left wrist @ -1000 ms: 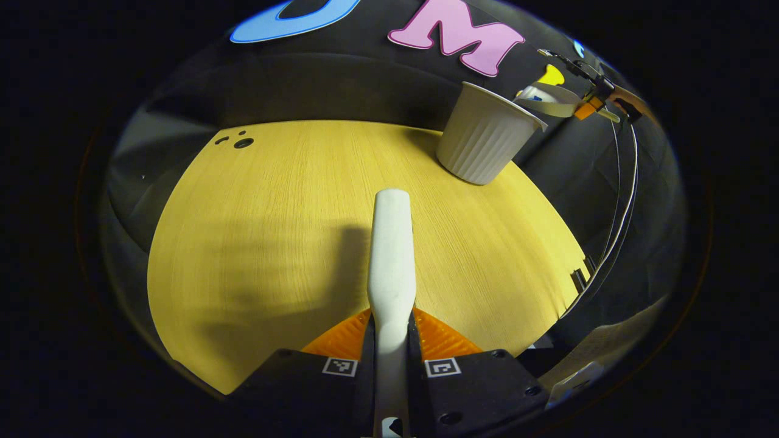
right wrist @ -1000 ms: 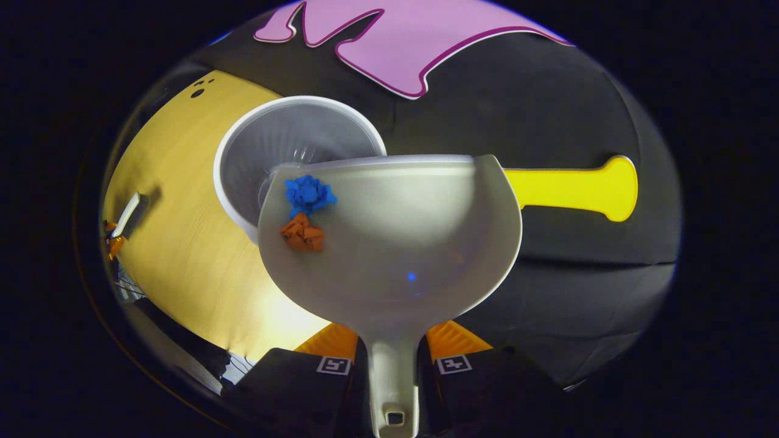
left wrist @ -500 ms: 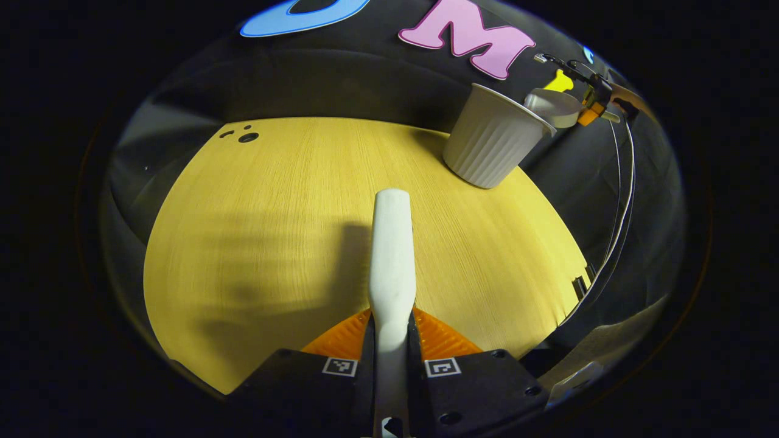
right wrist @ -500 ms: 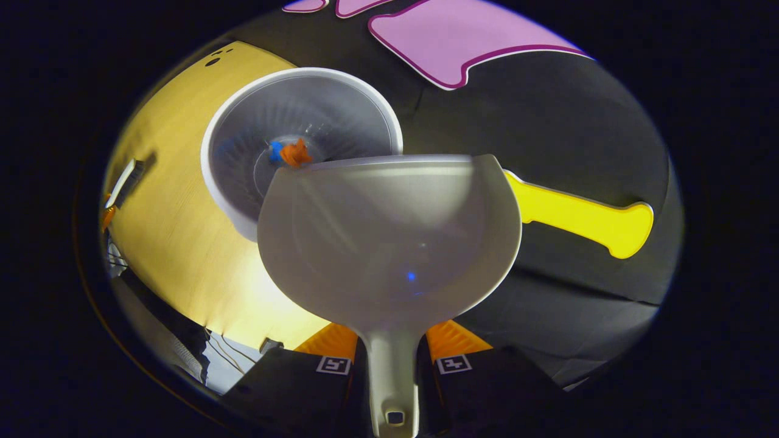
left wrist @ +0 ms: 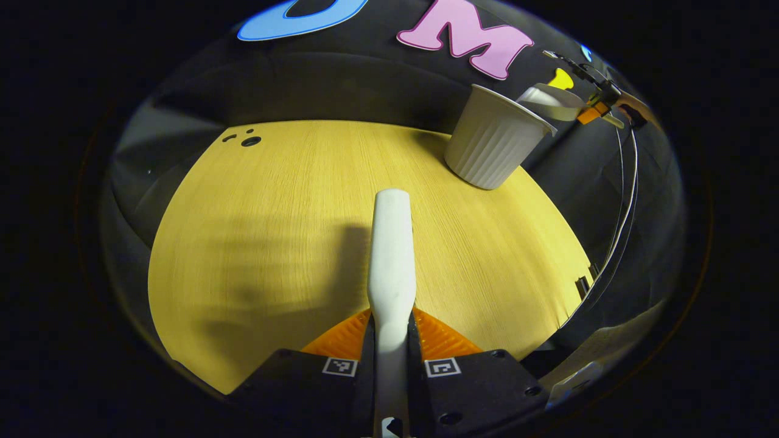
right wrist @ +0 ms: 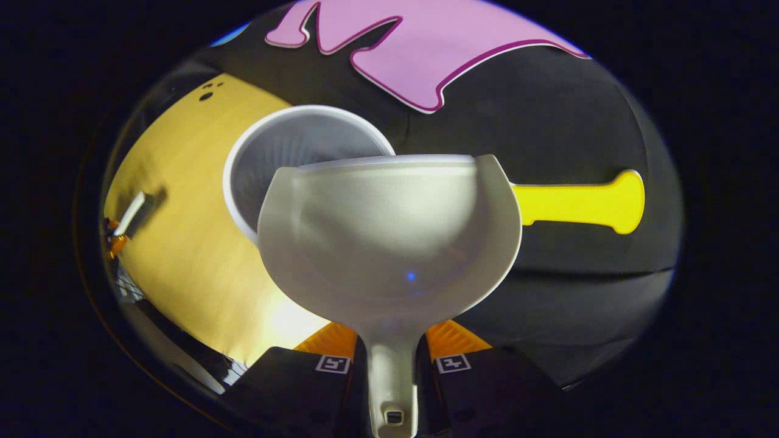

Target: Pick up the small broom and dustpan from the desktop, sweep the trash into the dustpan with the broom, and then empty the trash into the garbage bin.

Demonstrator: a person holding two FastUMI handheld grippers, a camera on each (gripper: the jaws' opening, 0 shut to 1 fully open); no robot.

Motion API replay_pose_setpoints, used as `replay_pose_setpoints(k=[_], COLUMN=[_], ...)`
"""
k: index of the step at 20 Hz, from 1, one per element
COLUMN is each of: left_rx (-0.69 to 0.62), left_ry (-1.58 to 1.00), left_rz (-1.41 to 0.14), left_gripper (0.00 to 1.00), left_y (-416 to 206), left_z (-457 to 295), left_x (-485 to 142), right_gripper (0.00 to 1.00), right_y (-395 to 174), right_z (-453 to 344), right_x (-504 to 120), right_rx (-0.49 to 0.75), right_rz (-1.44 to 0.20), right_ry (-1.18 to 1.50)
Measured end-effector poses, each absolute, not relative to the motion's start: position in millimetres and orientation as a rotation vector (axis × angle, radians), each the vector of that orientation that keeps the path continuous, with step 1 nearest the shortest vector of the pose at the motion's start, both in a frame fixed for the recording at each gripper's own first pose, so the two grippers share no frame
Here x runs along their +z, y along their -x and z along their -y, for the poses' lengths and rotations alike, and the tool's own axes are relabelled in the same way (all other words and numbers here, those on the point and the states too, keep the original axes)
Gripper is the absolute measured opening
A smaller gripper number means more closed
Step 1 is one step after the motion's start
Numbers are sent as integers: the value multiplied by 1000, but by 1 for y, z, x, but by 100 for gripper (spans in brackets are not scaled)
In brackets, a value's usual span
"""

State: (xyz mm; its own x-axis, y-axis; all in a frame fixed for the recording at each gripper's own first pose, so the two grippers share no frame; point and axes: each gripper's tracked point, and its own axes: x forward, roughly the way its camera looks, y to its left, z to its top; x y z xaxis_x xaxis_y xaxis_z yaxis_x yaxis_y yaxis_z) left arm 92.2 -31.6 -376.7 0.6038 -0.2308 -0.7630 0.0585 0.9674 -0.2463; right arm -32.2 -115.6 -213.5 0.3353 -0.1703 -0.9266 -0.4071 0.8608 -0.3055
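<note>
The right gripper [right wrist: 392, 350] has its two orange fingers [right wrist: 453, 340] pressed on the handle of the white dustpan [right wrist: 389, 243], one at each side. The pan spreads out ahead of the fingers, and its inside is bare. Beyond its far edge, ahead and to the left, the white garbage bin [right wrist: 286, 152] stands on the yellow tabletop [right wrist: 182, 243], its opening partly covered by the pan.

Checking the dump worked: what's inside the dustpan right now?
Nothing visible inside the dustpan: its scoop looks bare. It is held by the right gripper at the garbage bin rim. The bin's bottom is covered by the pan, so its contents can't be seen.
</note>
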Motion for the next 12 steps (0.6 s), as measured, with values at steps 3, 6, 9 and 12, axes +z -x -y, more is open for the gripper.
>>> replay_pose_setpoints(k=[3, 6, 9, 12], left_rx=[-165, -145, -112, -88], left_ry=[189, 179, 171, 167], left_rz=[-908, -897, -890, -893], left_gripper=[26, 26, 26, 24], left_y=[-91, -92, -92, -92], left_z=[30, 28, 27, 23], left_x=[-376, -371, -368, -366], right_gripper=[36, 36, 36, 40], right_y=[31, 36, 58, 94], right_z=[112, 101, 83, 54], right_x=[-209, -196, -185, -189], right_rx=[137, 118, 144, 202], right_rz=[-1111, -980, -909, -901], right_ry=[451, 332, 219, 143])
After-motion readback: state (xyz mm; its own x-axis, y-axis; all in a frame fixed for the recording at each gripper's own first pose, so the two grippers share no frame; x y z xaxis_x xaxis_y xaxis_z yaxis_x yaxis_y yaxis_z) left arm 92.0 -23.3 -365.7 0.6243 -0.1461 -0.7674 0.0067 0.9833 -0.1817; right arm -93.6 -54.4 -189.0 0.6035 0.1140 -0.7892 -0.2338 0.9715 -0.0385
